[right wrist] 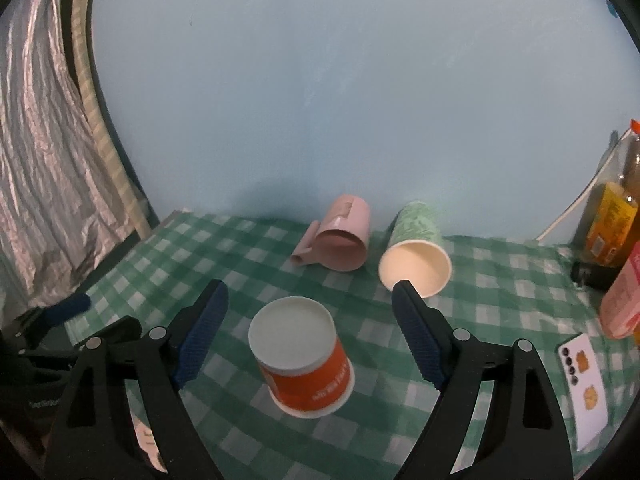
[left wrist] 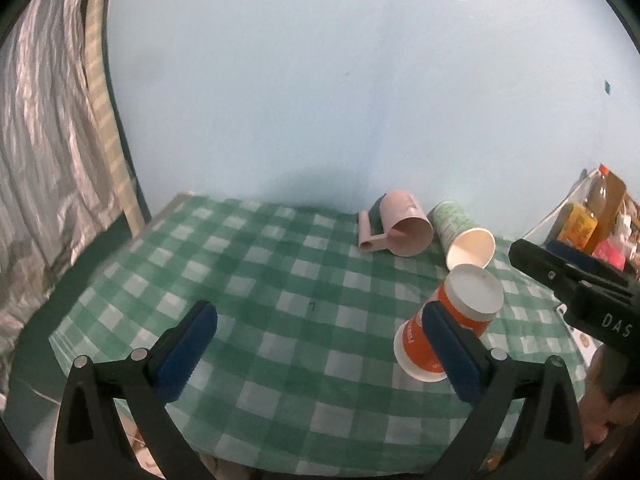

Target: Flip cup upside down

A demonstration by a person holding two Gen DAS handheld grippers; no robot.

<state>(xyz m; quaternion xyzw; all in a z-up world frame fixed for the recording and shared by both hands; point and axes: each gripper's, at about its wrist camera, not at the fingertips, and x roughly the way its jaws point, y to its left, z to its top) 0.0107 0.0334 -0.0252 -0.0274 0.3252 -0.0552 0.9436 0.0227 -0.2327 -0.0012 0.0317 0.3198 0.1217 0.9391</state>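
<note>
An orange paper cup [right wrist: 304, 360] stands upside down on the green checked tablecloth [right wrist: 248, 264], white base up. It also shows in the left wrist view [left wrist: 448, 328]. My right gripper [right wrist: 310, 320] is open, its blue pads wide on either side of the cup, not touching it. My left gripper [left wrist: 320, 344] is open and empty, to the left of the cup; its right finger overlaps the cup in view. A pink mug [right wrist: 340, 240] and a green patterned paper cup [right wrist: 416, 252] lie on their sides behind.
Bottles [right wrist: 612, 216] and a pink container [right wrist: 624, 296] stand at the right edge. A white card [right wrist: 584, 384] lies on the cloth at front right. A blue wall is behind, a curtain [right wrist: 44, 184] at left. The right gripper's body [left wrist: 580, 288] shows in the left wrist view.
</note>
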